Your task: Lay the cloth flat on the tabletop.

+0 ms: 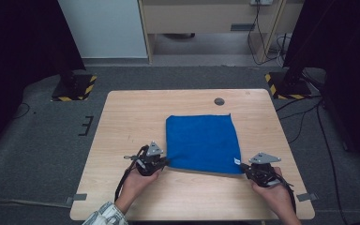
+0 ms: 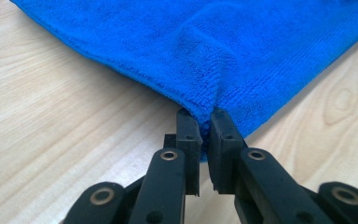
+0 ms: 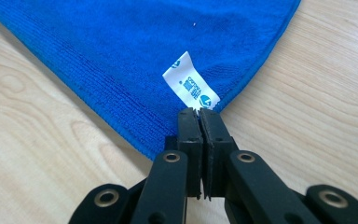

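On bare wooden table (image 1: 122,112), both tongs (image 2: 205,122) (image 3: 199,114) clamped on blue cloth (image 1: 201,140) corners, white label (image 3: 190,86) alongside.

Both forearms come in from the near edge of the table. The left gripper (image 1: 161,161) pinches the near left corner of the blue cloth (image 1: 201,140). The right gripper (image 1: 244,169) pinches its near right corner.

A small white tag (image 3: 191,87) is sewn at the corner of the blue cloth (image 3: 135,42), at twelve o'clock from the jaws in the right gripper view. It carries blue printing: a round logo at each end and two short lines of characters between them, too small to read. In the high view the tag (image 1: 237,161) is a white speck at the cloth's five o'clock corner.
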Tool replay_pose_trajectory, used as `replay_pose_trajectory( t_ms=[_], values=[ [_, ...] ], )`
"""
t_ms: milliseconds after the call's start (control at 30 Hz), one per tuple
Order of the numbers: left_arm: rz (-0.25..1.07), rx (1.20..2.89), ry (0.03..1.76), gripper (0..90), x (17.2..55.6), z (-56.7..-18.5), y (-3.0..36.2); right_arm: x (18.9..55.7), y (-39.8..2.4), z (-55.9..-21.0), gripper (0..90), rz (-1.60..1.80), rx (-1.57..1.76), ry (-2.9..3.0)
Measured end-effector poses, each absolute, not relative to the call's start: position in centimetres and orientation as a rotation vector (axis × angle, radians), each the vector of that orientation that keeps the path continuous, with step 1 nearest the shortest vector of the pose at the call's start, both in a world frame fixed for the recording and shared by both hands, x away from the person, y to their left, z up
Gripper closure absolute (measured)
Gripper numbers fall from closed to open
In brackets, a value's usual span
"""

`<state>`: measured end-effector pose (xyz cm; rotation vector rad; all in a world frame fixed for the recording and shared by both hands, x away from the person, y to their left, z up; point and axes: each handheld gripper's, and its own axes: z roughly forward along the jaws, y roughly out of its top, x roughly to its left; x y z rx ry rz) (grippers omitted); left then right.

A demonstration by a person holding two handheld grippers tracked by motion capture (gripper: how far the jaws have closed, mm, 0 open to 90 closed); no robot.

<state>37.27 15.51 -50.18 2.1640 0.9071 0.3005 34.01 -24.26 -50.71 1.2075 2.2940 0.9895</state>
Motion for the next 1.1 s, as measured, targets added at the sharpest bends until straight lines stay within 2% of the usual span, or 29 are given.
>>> replay_pose_trajectory(
  t_ms=[300,367,400,467,533,567,667,1100],
  values=[
    [0.295,2.174,0.916,82.1,36.0,-50.1,15.6,32.8,-24.7,-50.3,87.8,1.026,1.201,2.303],
    [0.298,2.165,0.933,77.9,35.7,-50.2,15.8,32.5,-24.7,-50.1,86.9,1.025,1.199,2.309],
    [0.307,2.157,0.947,70.8,35.6,-50.2,15.8,32.3,-24.7,-50.1,83.1,1.029,1.203,2.299],
    [0.324,2.119,0.992,47.4,35.2,-50.2,16.1,32.1,-24.7,-49.9,67.7,1.023,1.2,2.26],
    [0.349,2.083,0.997,38.9,35.0,-49.9,16.4,32.1,-24.8,-49.6,51.4,1.043,1.206,2.209],
    [0.387,2.069,0.993,35.6,35.0,-49.6,16.5,32.1,-24.8,-49.5,47.4,1.061,1.213,2.186],
    [0.41,2.039,0.994,33.8,35.2,-49.5,16.7,32.3,-24.7,-49.3,37.3,1.075,1.211,2.137],
    [0.448,2.008,1.002,19.8,37.0,-49.9,17.4,33.9,-23.4,-49.8,17.7,1.088,1.207,2.12]
  ],
)
